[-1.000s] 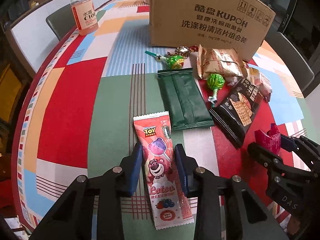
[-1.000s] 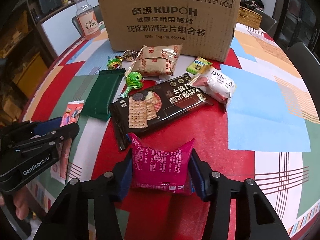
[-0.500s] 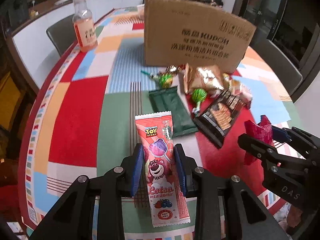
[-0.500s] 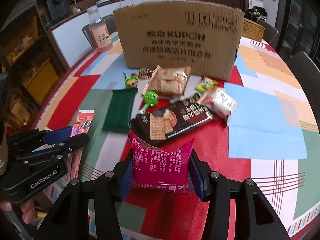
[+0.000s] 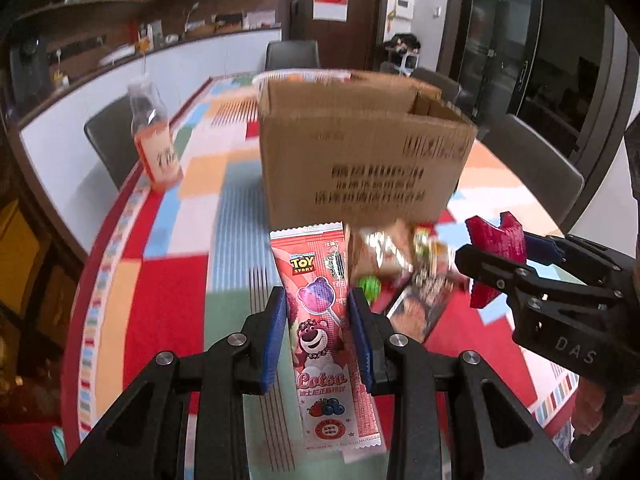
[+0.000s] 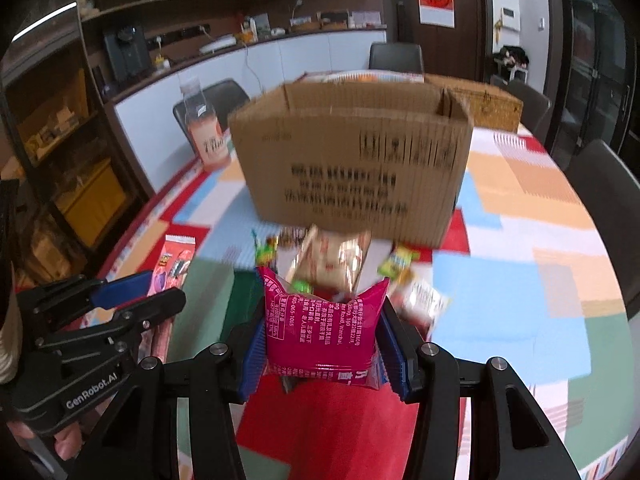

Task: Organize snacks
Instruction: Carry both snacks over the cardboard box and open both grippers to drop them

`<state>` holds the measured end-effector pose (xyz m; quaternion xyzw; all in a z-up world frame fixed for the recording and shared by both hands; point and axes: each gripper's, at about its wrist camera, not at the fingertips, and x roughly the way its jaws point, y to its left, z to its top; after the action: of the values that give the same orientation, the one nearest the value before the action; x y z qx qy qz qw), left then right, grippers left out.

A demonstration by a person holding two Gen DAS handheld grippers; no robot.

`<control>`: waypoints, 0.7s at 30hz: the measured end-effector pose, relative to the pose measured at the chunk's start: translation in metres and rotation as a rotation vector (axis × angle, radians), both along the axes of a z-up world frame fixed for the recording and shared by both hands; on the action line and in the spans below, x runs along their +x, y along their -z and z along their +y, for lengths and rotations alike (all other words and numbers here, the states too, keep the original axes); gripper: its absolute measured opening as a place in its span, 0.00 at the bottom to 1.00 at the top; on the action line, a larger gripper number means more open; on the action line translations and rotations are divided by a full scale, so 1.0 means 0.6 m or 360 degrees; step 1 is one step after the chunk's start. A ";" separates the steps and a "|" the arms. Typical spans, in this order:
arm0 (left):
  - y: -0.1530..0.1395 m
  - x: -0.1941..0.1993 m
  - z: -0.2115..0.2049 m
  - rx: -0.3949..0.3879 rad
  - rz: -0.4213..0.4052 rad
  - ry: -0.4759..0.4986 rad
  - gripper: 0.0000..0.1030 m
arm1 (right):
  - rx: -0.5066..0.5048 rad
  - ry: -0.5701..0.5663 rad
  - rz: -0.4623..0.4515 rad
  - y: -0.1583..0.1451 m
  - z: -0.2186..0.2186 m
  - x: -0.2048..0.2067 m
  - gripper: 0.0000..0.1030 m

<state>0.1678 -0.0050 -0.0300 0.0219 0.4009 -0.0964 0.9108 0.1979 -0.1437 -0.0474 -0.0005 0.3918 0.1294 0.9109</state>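
left gripper (image 5: 317, 330) clamps the lollipop packet (image 5: 322, 316); right gripper (image 6: 322, 336) holds the magenta pouch (image 6: 322, 326), both raised

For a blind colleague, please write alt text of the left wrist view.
The left gripper holds a pink Lotso lollipop packet above a colourful table, facing an open cardboard box. At right, the right gripper holds a magenta packet.

Dark chairs (image 5: 292, 54) ring the patchwork-clothed table (image 5: 176, 272) below a white counter (image 6: 256, 60) and wooden shelves (image 6: 168, 4).
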 end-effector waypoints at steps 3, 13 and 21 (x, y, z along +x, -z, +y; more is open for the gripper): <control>-0.024 0.019 -0.011 0.0013 -0.0074 0.0015 0.31 | 0.0012 0.0016 -0.0071 -0.022 -0.007 0.021 0.50; -0.104 0.098 -0.039 0.0061 -0.0280 0.0045 0.31 | 0.0105 0.0106 -0.0243 -0.090 -0.033 0.105 0.50; -0.154 0.179 -0.049 0.0044 -0.0343 0.0072 0.31 | 0.0090 0.0140 -0.0337 -0.136 -0.035 0.171 0.50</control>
<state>0.2754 -0.0341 0.0626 0.0537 0.3014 -0.1085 0.9458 0.3006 -0.1646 0.0339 0.0287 0.2893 0.0993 0.9516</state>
